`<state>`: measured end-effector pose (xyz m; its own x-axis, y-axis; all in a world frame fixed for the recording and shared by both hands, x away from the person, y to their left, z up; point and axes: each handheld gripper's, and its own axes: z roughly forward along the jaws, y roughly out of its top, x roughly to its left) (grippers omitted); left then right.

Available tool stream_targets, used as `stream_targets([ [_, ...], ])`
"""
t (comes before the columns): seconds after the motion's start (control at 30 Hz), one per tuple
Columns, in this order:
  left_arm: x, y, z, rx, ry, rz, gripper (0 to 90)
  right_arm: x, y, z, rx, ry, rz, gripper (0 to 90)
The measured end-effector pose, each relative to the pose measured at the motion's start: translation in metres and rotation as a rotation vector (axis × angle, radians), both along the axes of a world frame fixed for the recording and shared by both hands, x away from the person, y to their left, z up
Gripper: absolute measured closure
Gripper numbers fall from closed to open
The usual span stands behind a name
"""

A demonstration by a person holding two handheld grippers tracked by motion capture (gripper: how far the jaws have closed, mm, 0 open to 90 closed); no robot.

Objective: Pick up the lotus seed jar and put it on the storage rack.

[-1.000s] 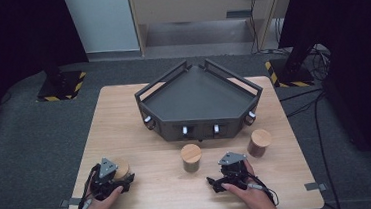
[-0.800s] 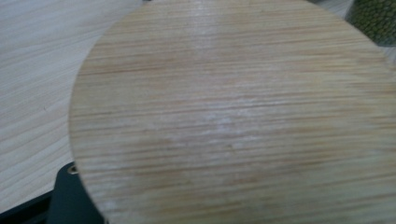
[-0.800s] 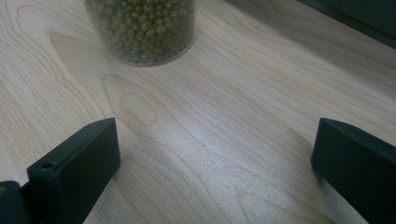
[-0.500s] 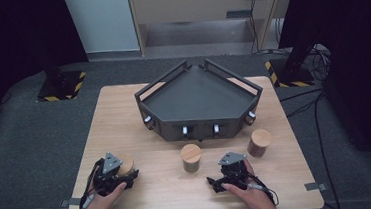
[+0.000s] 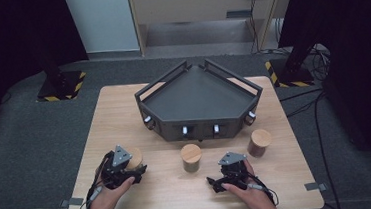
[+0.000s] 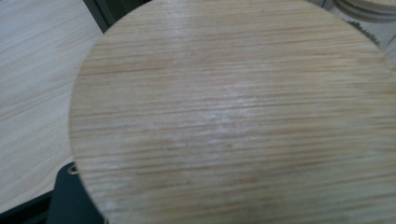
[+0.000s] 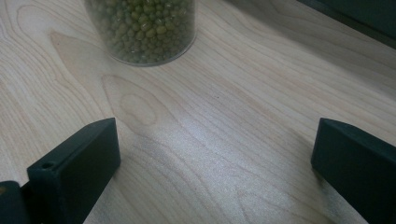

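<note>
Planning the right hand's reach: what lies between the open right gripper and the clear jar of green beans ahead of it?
Nothing: in the right gripper view, bare light wooden table runs from the right gripper to the clear jar of green beans.

Bright overhead light on the table [image 5: 123,109], dark surroundings, gripper views softly blurred.
</note>
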<state>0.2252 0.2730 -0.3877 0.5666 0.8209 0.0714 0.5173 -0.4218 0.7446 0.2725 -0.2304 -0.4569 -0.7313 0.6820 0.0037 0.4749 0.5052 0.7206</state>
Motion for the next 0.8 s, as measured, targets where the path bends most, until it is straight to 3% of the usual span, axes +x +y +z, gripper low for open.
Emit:
stream_targets([
  [0.8,0.022,-0.019,0.033,0.02,-0.017,-0.053,24.4,0.0,0.0,0.0,0.0,0.0,0.0,1.5],
])
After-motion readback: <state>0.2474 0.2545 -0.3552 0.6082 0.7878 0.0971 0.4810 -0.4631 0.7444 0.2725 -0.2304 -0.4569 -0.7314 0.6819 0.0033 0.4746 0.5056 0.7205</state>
